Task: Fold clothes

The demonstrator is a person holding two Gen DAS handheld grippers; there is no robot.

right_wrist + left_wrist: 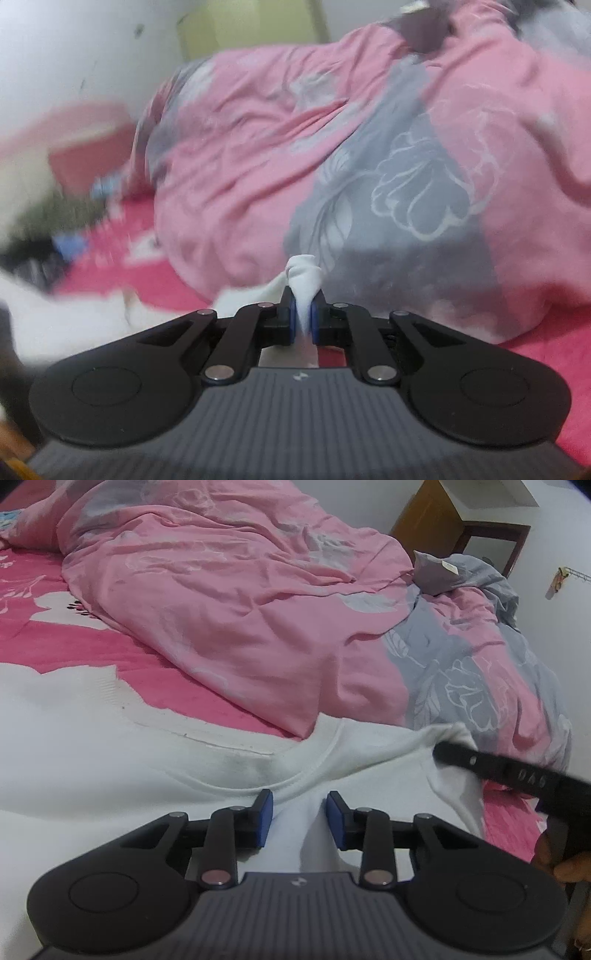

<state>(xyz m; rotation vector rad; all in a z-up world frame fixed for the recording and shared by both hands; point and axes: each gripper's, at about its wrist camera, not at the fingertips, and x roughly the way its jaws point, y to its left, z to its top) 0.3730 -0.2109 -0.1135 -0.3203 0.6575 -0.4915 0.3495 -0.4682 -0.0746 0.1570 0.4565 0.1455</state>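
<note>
R gripper (303, 317) is seen clamped on a bunched corner of the white garment (303, 275); cloth is pinched between the blue pads (292, 319) and a small tuft sticks out past the tips, w/ the rest trailing down-left toward the bed. In the left wrist view the same gripper (443, 751) is seen reaching in from the right edge, its tip at the garment's far-right corner, which is raised off the bed. L gripper (300, 821) is part-open: jaws stand apart over the white garment (221, 775) just below the neckline, white cloth shows in the gap, but pad contact w/ the fabric can't be confirmed, so it is read as not gripping. Key relation: garment lies directly under and ahead of the L gripper, long axis running roughly left-right across the near edge of the bed, collar facing away; R gripper already has the right end, so the L is the nearer one for the collar/mid section. Garment looks plain white, knit, ribbed round neckline, some grey smudging near the collar, mostly flat but rumpled at the held corner. Beyond it a pink-grey floral duvet (229, 602) is heaped on a bright pink sheet (110, 642); a wooden nightstand (443, 520) is seen at the far corner. Fold judged barely begun.
</note>
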